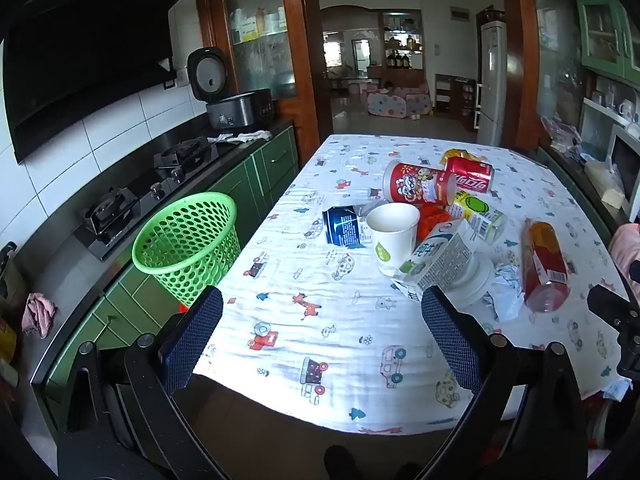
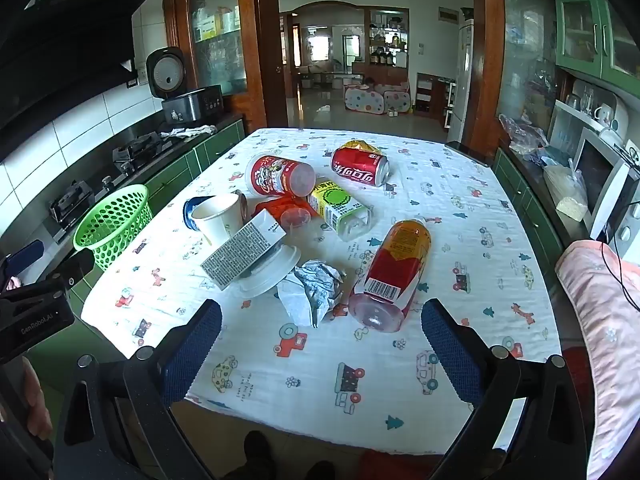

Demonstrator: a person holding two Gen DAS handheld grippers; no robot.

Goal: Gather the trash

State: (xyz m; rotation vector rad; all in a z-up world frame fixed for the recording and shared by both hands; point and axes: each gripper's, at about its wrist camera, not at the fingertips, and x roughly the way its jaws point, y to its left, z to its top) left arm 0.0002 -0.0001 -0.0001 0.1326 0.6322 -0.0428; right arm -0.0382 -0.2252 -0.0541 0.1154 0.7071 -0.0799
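Trash lies in a heap on the table's patterned cloth (image 1: 320, 332): a white paper cup (image 1: 391, 236), a milk carton (image 1: 438, 258), a blue can (image 1: 343, 226), a red canister (image 1: 418, 183), a red cola can (image 1: 469, 174), a yellow-green bottle (image 1: 478, 214), an orange bottle (image 1: 545, 266) and crumpled paper (image 1: 502, 292). A green mesh basket (image 1: 188, 244) stands at the table's left edge. My left gripper (image 1: 322, 312) is open and empty, near the front of the table. My right gripper (image 2: 322, 326) is open and empty, just short of the crumpled paper (image 2: 314, 290) and orange bottle (image 2: 394, 268).
A stove and green cabinets (image 1: 160, 184) run along the left, with a rice cooker (image 1: 236, 108) behind. A counter with a microwave (image 2: 608, 188) runs along the right. A pink-covered chair (image 2: 604, 320) stands at the table's right. The basket also shows in the right wrist view (image 2: 114, 226).
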